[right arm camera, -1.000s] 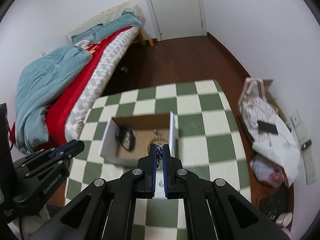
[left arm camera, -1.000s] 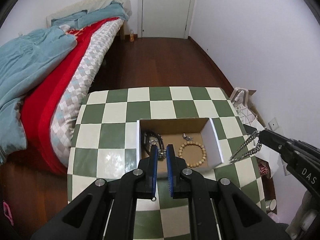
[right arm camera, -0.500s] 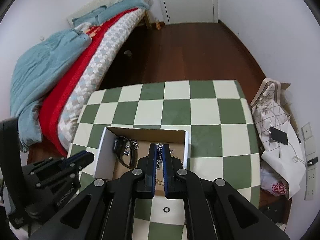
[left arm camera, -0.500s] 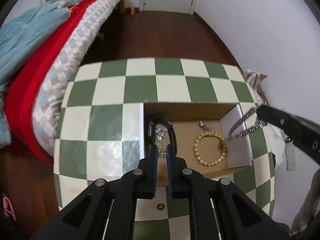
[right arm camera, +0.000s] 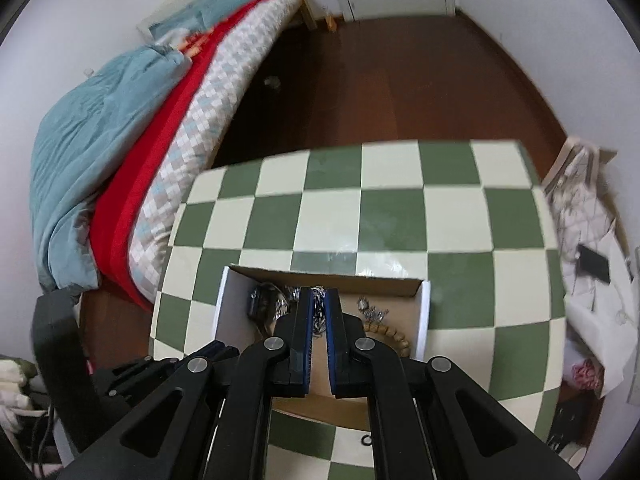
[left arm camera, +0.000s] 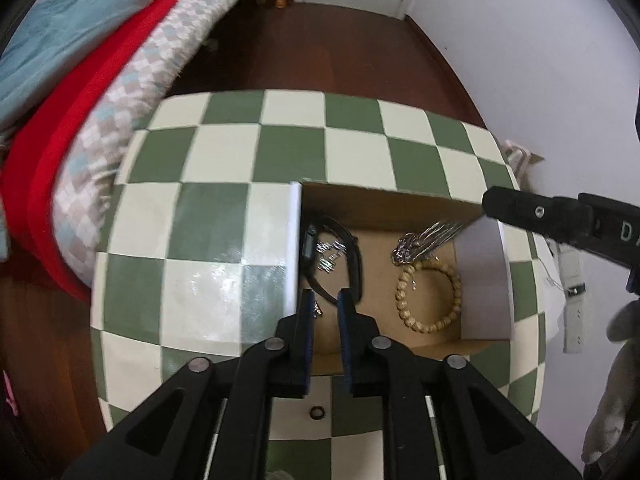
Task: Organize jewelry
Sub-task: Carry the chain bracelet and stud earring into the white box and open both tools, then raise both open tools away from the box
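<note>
An open cardboard box sits on the green-and-white checkered table. In it lie a black watch, small silver pieces and a wooden bead bracelet. My right gripper is shut on a silver chain that hangs into the box, its lower end bunched on the box floor above the bracelet. My left gripper hangs over the box's near left part with a small gap between its jaws; a small silver piece shows between them. The box also shows in the right wrist view.
A small black ring lies on the table in front of the box; it also shows in the right wrist view. A bed with red and blue bedding stands left of the table. Bags and clutter lie on the floor at the right.
Both grippers have moved forward and down over the box. The chain in my right gripper has gone from hanging beside the box's right wall to touching the box floor.
</note>
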Tool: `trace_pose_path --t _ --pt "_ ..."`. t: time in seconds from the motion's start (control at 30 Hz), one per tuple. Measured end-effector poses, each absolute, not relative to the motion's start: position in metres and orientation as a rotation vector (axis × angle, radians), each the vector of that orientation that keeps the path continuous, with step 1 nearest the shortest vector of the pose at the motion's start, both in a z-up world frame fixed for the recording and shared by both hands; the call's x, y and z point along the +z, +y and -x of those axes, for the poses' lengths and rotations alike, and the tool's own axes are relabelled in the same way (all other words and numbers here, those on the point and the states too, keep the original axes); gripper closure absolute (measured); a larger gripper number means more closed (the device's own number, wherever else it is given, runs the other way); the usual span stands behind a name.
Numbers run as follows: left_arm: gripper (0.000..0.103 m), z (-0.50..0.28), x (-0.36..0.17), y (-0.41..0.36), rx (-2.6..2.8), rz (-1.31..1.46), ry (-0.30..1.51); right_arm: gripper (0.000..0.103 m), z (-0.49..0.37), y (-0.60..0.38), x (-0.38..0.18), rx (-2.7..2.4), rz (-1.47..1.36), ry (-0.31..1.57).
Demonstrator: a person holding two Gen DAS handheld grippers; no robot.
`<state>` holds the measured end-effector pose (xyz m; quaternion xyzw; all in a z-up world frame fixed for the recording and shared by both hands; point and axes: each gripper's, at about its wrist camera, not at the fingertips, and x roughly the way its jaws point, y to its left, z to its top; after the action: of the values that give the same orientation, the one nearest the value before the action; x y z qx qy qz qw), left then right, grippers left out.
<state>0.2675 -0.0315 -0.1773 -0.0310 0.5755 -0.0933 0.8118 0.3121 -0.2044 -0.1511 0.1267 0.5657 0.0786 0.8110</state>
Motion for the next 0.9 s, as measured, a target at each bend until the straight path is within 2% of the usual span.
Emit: trace_pose_path --t 0.03,0.07,0.1,0.13,0.2,0.3,0.4,0.43,0.67,0.9 --pt "0.059 -0.266 -0.173 -0.029 -0.189 0.069 1.212 0.089 -0.314 -0.209 -0.155 0.161 -0.287 1.225" --pt "0.027 -0.265 -0.168 -0.027 -0.178 0.073 1.192 0.070 -0.313 -0.212 -0.155 0.151 -0.290 1.221" --pt "0.015 -0.265 -0.166 -0.025 -0.173 0.072 1.182 0.046 -0.310 -0.215 -0.153 0.142 -0.289 1.209" --pt "0.009 -0.264 -0.161 -0.023 -0.163 0.068 1.162 0.039 -0.307 -0.218 -0.151 0.134 -0.289 1.199" --pt "0.009 -0.263 -0.155 -0.020 -0.140 0.052 1.142 0.037 -0.301 -0.224 -0.146 0.117 -0.285 1.183" --pt "0.001 -0.259 -0.148 -0.018 -0.086 -0.012 1.117 0.035 -0.287 -0.234 -0.140 0.059 -0.253 1.162" --pt "0.001 -0.250 -0.146 -0.016 -0.034 -0.064 1.075 0.007 -0.270 -0.236 -0.137 -0.026 -0.152 1.144" --pt "0.001 -0.246 -0.146 -0.015 -0.016 -0.075 1.062 0.004 -0.262 -0.235 -0.140 -0.057 -0.109 1.144" --pt "0.000 -0.220 -0.155 -0.014 0.019 -0.122 1.044 0.000 -0.223 -0.219 -0.169 -0.106 0.000 1.182" --pt "0.001 -0.192 -0.138 -0.009 0.035 -0.124 0.976 0.000 -0.192 -0.210 -0.158 -0.138 -0.007 1.112"
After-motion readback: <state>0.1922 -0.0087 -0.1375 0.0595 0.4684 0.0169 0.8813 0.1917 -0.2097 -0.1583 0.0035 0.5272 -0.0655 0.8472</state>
